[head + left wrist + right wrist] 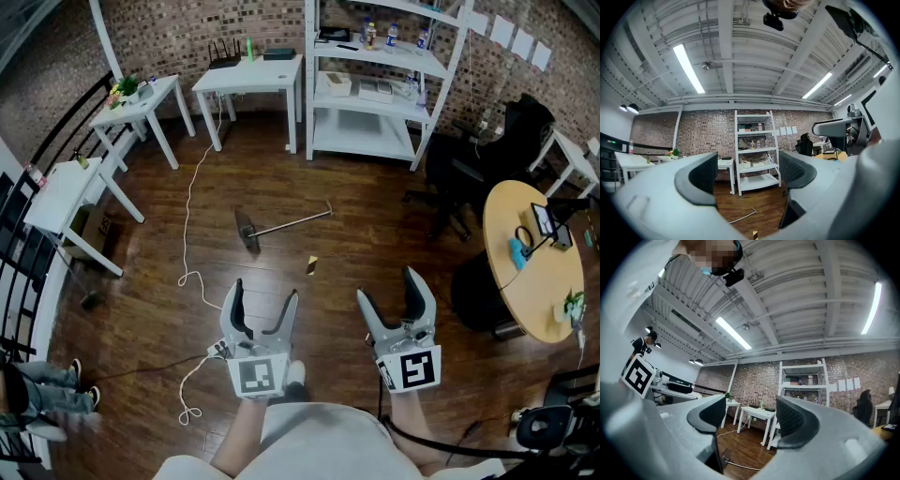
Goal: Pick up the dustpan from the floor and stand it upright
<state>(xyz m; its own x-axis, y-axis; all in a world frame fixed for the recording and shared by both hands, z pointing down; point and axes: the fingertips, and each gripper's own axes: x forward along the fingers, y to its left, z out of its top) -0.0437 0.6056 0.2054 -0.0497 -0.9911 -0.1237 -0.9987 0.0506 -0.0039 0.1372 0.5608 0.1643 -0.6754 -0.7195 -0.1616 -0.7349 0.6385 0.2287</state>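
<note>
Both tools stand wide open with nothing between the jaws: left gripper [265,293] and right gripper [387,286], near you. The step in hand is the approach, nothing grasped yet. The dustpan [247,230] lies flat on the wooden floor [375,234], well apart from both, its handle [298,220] running right. Next you likely step in, drop low and close on the handle. Room around it looks open. Watch the white cable [190,202] to its left and the small block [312,265] nearer you. The shelf [370,141] stands well beyond.

Dark dustpan [247,231], brown wooden floor [366,234], white shelves [367,139].
</note>
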